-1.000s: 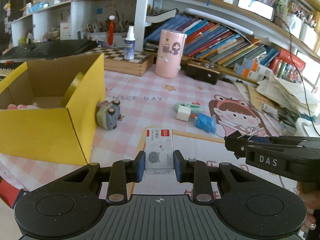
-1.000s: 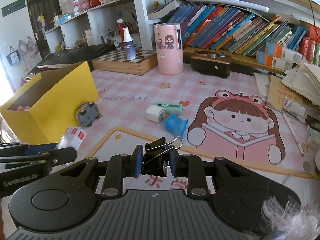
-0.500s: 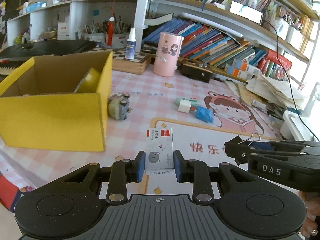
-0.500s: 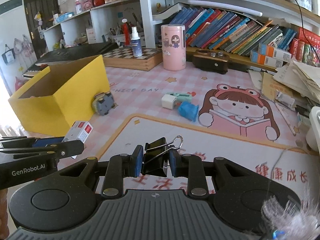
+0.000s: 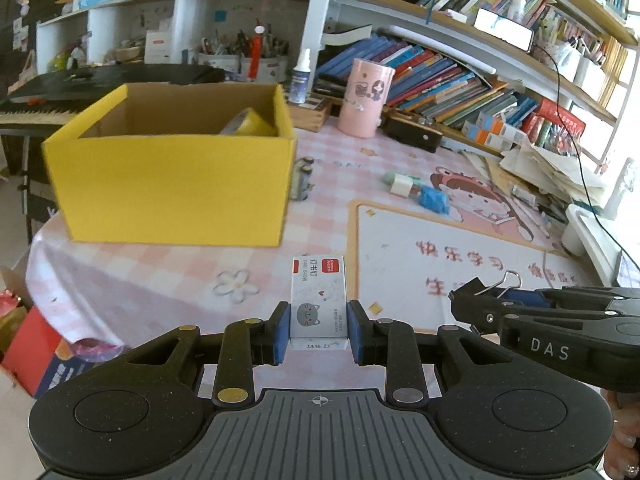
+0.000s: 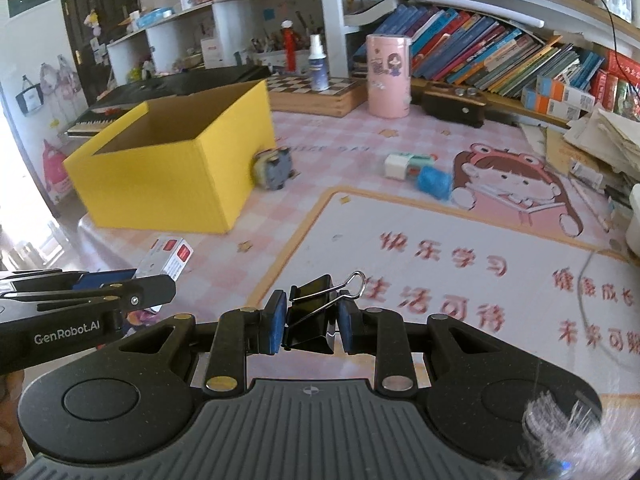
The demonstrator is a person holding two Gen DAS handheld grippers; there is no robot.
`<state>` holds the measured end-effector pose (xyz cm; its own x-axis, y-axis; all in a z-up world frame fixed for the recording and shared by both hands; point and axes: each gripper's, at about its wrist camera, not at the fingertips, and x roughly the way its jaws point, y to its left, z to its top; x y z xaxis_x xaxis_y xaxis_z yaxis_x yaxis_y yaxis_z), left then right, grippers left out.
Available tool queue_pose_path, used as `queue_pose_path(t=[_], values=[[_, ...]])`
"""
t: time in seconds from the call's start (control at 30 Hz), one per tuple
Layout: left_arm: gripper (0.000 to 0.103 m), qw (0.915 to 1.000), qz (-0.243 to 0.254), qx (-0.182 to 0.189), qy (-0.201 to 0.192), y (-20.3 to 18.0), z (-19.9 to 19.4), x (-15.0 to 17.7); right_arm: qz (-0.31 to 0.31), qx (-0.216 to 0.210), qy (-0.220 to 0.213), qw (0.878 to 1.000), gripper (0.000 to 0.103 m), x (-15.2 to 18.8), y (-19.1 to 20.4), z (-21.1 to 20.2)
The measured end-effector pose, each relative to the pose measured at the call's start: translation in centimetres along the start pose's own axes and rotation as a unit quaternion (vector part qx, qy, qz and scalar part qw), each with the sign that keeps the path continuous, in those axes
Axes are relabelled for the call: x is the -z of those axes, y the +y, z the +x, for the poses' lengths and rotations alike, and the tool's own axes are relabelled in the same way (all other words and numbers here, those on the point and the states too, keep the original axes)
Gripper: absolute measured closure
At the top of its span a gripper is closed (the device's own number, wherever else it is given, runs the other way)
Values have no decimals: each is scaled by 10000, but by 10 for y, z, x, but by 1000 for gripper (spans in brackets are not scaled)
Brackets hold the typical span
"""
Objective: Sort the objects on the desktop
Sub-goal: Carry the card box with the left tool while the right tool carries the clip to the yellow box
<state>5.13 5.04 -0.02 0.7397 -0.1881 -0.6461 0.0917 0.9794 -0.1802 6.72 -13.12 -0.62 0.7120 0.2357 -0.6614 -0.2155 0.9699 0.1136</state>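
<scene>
- Gripping one small white staple box (image 5: pixel 319 297) with a red label and a grey cat face, the left gripper (image 5: pixel 319 334) has both blue pads pressed against the box's sides; it is held above the near edge of the pink checked table mat (image 5: pixel 168 280).
- One black binder clip (image 6: pixel 310 318) with two wire handles sits clamped between the blue pads of the right gripper (image 6: pixel 310 326), held over the white panel of the mat with red characters.
- One yellow cardboard box (image 5: pixel 172 176), open at the top, stands on the left of the table; one yellowish thing (image 5: pixel 250 122) shows inside against its right wall, too hidden to name.
- One grey toy car (image 6: pixel 274 168) lies just beside the box's right wall.
- Three small items cluster mid-table: one white block (image 6: pixel 396 166), one pale green piece (image 6: pixel 420 159) touching it, and one crumpled blue piece (image 6: pixel 434 182) just beside them.
- One pink cylinder (image 6: pixel 389 76) with cartoon figures stands upright near the back.
- One spray bottle (image 6: pixel 318 66) stands on one chessboard box (image 6: pixel 316 94).
- One dark brown case (image 6: pixel 454 108) lies to the right of the cylinder, below a row of leaning books (image 6: pixel 488 60).
</scene>
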Motion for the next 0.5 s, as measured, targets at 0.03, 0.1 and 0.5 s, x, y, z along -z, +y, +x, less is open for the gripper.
queue_pose_path(t=[0.03,0.1,0.5], values=[[75,10000,-12,-21,3,4,-4,3,-7,-20,13,10000,78,3,5,-1],[75,10000,-31,-63,13,13,-10,7,-29,-76,37,10000,78,8,15,-2],[75,9992,-222,-331,19,57,-42,31,-252,-469,200,9984,78,28,74,-3]])
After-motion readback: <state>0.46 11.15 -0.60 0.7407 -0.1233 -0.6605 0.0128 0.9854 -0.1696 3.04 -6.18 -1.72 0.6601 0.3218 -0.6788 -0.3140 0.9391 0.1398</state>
